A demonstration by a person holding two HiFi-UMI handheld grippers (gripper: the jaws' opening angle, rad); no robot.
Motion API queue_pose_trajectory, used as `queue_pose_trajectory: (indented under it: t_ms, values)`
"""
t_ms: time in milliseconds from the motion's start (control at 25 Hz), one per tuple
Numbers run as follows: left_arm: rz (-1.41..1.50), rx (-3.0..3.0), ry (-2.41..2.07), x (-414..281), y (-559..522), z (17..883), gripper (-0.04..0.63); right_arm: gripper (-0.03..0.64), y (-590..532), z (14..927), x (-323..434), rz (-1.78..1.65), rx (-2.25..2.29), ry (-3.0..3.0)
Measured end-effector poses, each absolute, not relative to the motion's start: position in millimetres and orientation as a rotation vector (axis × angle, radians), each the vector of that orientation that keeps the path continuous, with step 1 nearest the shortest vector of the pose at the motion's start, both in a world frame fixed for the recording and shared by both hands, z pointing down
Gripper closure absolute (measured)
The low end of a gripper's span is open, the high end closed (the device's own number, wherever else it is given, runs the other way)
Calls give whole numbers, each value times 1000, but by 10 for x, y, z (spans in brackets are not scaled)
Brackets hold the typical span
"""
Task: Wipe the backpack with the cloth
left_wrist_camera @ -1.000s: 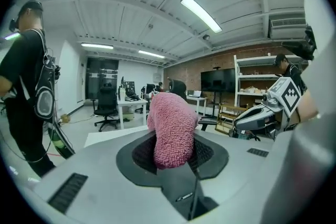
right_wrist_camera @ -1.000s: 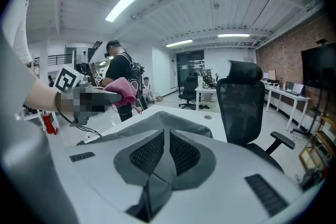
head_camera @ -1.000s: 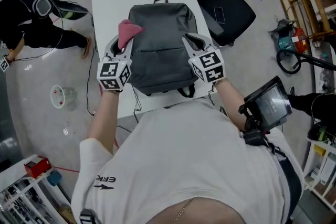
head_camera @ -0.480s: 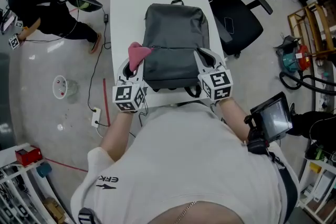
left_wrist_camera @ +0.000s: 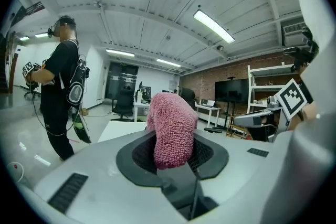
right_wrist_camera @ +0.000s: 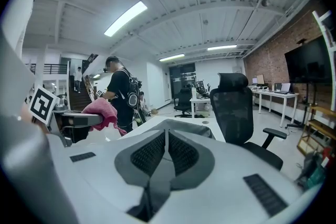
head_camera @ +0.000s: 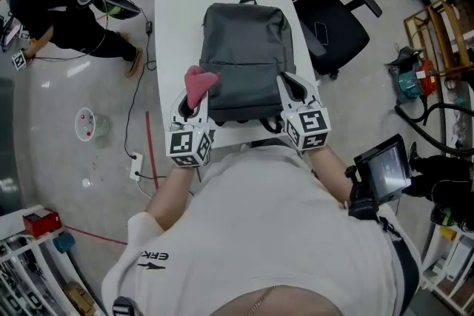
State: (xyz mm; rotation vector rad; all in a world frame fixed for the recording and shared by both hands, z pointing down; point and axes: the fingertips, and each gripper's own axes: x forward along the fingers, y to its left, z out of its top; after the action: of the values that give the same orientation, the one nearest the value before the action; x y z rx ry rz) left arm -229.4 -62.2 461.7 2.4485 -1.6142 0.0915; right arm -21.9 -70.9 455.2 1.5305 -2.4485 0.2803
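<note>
A dark grey backpack (head_camera: 248,59) lies flat on a white table (head_camera: 174,18), its handle at the far end. My left gripper (head_camera: 194,98) is at the backpack's near left corner, shut on a pink cloth (head_camera: 198,83) that sticks up from its jaws. In the left gripper view the cloth (left_wrist_camera: 171,131) fills the gap between the jaws of the left gripper (left_wrist_camera: 173,152). My right gripper (head_camera: 294,89) sits at the backpack's near right corner. Its jaws are shut with nothing between them in the right gripper view (right_wrist_camera: 166,139), where the backpack (right_wrist_camera: 202,131) lies just beyond.
A black office chair (head_camera: 326,4) stands right of the table. A person in black (head_camera: 67,4) is on the floor side at the upper left. Cables (head_camera: 137,129) run along the floor left of the table. A screen device (head_camera: 385,170) hangs at my right.
Both grippers have drawn back along the backpack toward its near end. The left one still holds the cloth and the right one stays shut.
</note>
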Motion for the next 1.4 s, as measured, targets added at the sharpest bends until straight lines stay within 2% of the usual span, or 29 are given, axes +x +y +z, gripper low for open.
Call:
queue_pose_trajectory:
  t_ms: [680, 1400]
  values:
    - [-24, 2438, -1714, -2136, -214, 4277, 494, 612, -393, 4259, 18, 200, 1542, -2500]
    - [2, 2440, -1723, -1798, -36, 4294, 494, 613, -233, 4196, 219, 189, 1493, -2542]
